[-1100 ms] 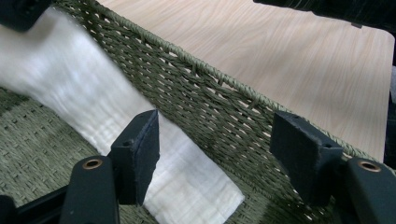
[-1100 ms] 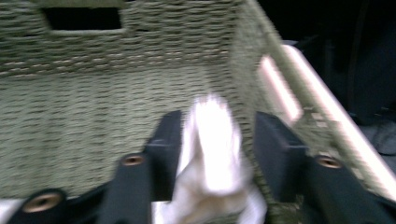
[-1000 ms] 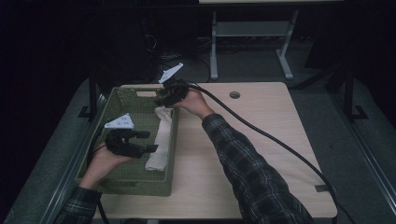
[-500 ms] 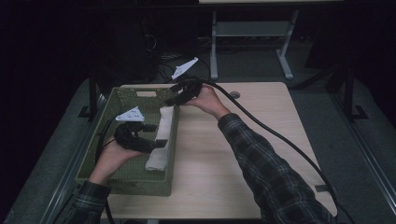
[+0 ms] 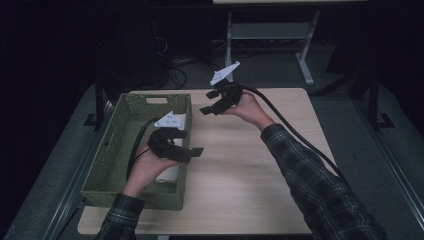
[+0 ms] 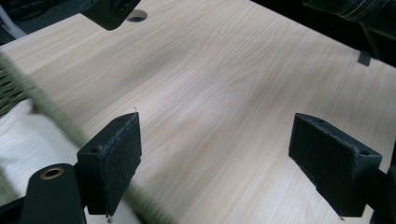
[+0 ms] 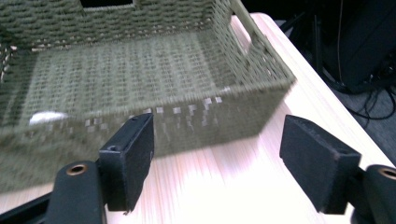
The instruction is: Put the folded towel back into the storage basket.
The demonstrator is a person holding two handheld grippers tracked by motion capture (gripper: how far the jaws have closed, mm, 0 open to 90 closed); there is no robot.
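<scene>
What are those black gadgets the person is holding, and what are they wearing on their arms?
Each hand carries a black gripper: the left gripper and the right gripper. Both have two flat, padded black jaws, a pale three-cornered plate on top and a trailing black cable. The sleeves are dark plaid.

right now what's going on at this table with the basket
A person holds a claw in each hand over a wooden table. A white folded cloth lies in the green woven basket along its right wall. The left claw has come out past that wall and the right claw hangs above the table beside the basket's far corner. Both claws have just been opening, with nothing between their jaws.
</scene>
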